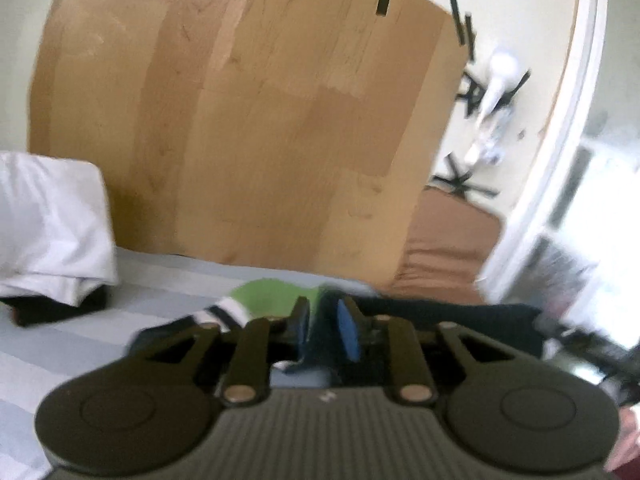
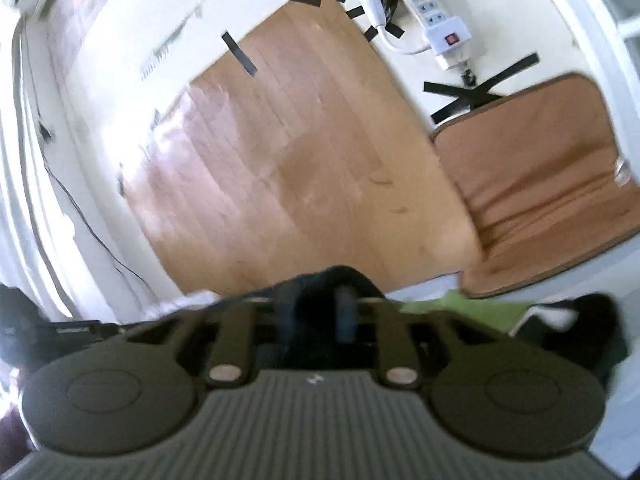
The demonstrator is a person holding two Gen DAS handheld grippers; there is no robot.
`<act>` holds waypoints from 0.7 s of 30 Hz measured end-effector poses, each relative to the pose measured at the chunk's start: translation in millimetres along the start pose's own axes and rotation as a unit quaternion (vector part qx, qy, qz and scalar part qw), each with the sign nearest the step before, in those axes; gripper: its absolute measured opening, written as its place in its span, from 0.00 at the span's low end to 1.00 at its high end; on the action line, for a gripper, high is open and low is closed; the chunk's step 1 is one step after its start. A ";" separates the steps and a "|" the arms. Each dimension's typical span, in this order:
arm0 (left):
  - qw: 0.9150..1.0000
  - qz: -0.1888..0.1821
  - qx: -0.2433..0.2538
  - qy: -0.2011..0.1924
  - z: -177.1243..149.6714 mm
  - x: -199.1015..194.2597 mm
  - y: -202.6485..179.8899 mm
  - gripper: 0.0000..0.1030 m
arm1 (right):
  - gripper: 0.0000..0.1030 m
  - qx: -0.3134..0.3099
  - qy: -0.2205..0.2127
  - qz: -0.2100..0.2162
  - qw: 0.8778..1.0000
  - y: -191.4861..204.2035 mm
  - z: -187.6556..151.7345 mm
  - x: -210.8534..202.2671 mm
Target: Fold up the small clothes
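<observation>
A small dark navy garment (image 1: 440, 320) with a green panel (image 1: 272, 294) and white and black stripes lies on the striped light bedsheet (image 1: 80, 340). My left gripper (image 1: 325, 326) is shut on a fold of the navy cloth, with blue pads on either side of it. In the right wrist view my right gripper (image 2: 318, 312) is shut on a raised hump of the same navy garment (image 2: 340, 276); the green part (image 2: 472, 308) shows to its right. Both views are blurred.
A folded white cloth (image 1: 52, 232) over a dark one sits on the bed at the left. A wooden headboard (image 1: 248, 120) stands behind. A brown cushion (image 2: 540, 184) and a taped power strip (image 2: 436, 20) are on the wall side at the right.
</observation>
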State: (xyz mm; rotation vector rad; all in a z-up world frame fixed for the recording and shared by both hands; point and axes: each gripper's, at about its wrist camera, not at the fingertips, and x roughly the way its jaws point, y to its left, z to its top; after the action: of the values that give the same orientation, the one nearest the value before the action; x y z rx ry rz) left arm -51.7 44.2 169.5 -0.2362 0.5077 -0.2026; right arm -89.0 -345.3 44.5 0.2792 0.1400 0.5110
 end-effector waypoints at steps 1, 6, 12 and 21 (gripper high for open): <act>1.000 0.016 0.006 0.012 -8.2 6.4 -0.6 0.22 | 0.70 -0.004 0.014 -0.036 0.999 6.2 2.4 17.6; 0.994 0.023 -0.035 0.106 -53.6 39.1 19.3 0.38 | 0.70 -0.013 0.045 -0.072 0.996 0.5 -39.4 -5.5; 0.983 -0.030 -0.039 0.179 -116.5 43.7 23.5 0.73 | 0.70 0.039 0.079 -0.109 0.990 -19.4 -61.6 -21.5; 0.978 -0.071 -0.018 0.193 -137.9 38.7 3.1 0.07 | 0.69 0.070 0.156 -0.029 0.985 -1.9 -87.1 8.3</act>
State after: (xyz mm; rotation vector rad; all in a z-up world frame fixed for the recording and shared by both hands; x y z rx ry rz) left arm -87.4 13.7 34.1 -0.2703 0.8820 -0.3827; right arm -98.4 -322.9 -39.5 0.3296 0.4883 0.4843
